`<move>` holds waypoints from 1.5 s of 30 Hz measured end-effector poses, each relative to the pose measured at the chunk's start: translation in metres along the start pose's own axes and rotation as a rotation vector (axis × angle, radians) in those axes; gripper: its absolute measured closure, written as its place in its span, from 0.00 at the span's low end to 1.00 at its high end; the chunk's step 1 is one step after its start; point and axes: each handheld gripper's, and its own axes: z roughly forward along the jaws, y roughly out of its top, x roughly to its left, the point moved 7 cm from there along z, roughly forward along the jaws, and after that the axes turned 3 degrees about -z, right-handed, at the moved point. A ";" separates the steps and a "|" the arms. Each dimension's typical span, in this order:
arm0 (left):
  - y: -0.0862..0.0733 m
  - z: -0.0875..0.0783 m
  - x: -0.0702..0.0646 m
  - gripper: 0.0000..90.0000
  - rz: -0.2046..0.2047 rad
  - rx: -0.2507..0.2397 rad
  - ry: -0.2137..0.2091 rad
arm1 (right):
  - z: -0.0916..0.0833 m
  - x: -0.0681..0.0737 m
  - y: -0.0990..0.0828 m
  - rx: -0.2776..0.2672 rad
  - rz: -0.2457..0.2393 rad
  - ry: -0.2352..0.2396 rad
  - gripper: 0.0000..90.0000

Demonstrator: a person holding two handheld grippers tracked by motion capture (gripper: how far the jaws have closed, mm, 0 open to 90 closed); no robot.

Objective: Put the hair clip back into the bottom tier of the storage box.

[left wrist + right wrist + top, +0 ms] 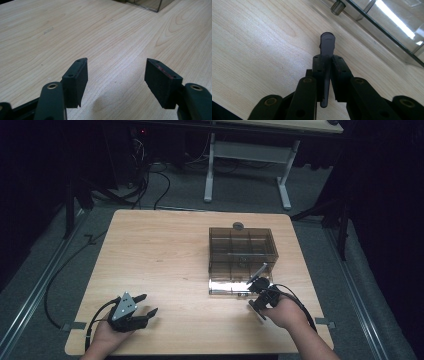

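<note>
Right tool [327,72] is clamping a thin grey strip [327,46] just beside the tinted box [242,251]; left tool [116,82] is idling wide open, empty. Next, probably: slotting the strip into a compartment.

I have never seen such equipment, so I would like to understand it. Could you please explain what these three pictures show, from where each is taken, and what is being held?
No robot arm is here: a person holds a hand-held gripper in each hand at a wooden table. The high view looks down from above the person. The other two views come from cameras riding on the grippers. The left gripper is open, its fingers spread over bare wood, holding nothing. The right gripper is shut on a thin grey flat strip, which I cannot identify. Beside it stands a brown see-through box with compartments. A small round object lies behind the box.
</note>
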 end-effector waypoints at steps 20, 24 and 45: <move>0.000 0.000 0.000 0.40 -0.002 -0.004 0.001 | -0.010 -0.003 0.018 -0.008 -0.024 0.001 0.91; 0.000 0.000 0.000 0.40 -0.003 -0.004 -0.001 | -0.013 -0.004 0.022 -0.013 -0.030 0.000 0.91; 0.000 0.000 0.000 0.40 -0.005 -0.003 -0.006 | -0.023 -0.011 0.049 -0.023 -0.054 -0.011 0.91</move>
